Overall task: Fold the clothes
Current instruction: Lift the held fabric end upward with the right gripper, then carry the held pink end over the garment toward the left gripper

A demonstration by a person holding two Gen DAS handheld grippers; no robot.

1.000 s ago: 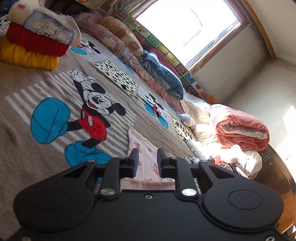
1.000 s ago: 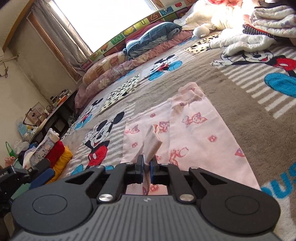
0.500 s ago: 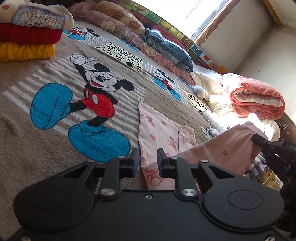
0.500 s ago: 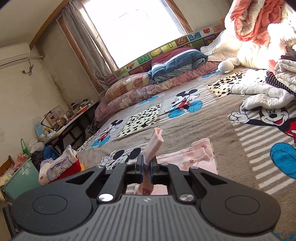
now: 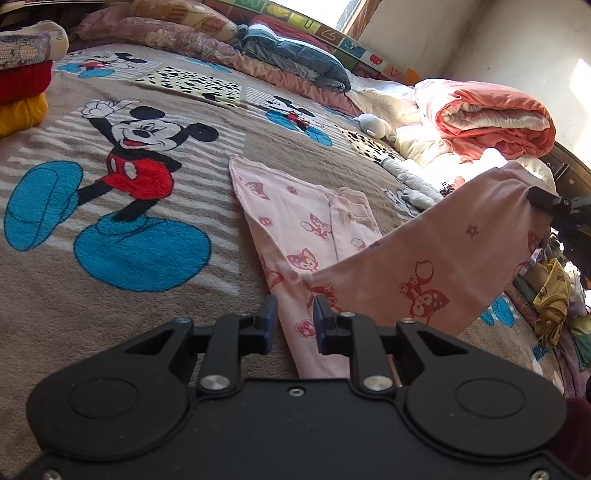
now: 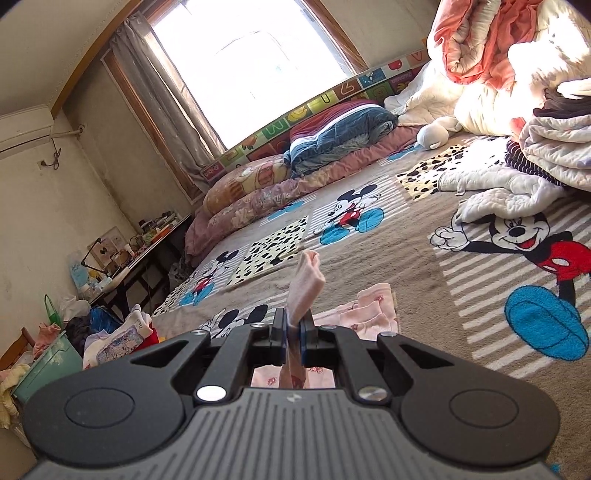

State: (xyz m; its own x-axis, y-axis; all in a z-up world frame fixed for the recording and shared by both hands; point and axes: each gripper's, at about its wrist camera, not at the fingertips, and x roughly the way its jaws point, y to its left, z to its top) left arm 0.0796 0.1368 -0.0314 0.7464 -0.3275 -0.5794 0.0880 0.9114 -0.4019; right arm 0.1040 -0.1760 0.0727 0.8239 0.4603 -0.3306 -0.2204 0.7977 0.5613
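A pink printed garment [image 5: 295,214] lies on the Mickey Mouse blanket [image 5: 110,295]. My right gripper [image 6: 293,332] is shut on one corner of it [image 6: 304,284] and holds that part lifted; in the left wrist view the raised flap [image 5: 443,251] hangs from the right gripper [image 5: 546,201] at the right edge. My left gripper [image 5: 291,321] is open, low over the garment's near edge, with nothing between its fingers.
A stack of folded clothes [image 5: 22,85] sits at the far left. Pillows [image 5: 177,33] line the window side. An orange quilt [image 5: 487,118] and loose laundry [image 6: 546,147] lie at the right. A desk [image 6: 140,251] and green bin [image 6: 48,365] stand off the bed.
My right gripper has lifted the pink corner higher and carried it across. My left gripper has dropped closer to the garment's near edge and stays open.
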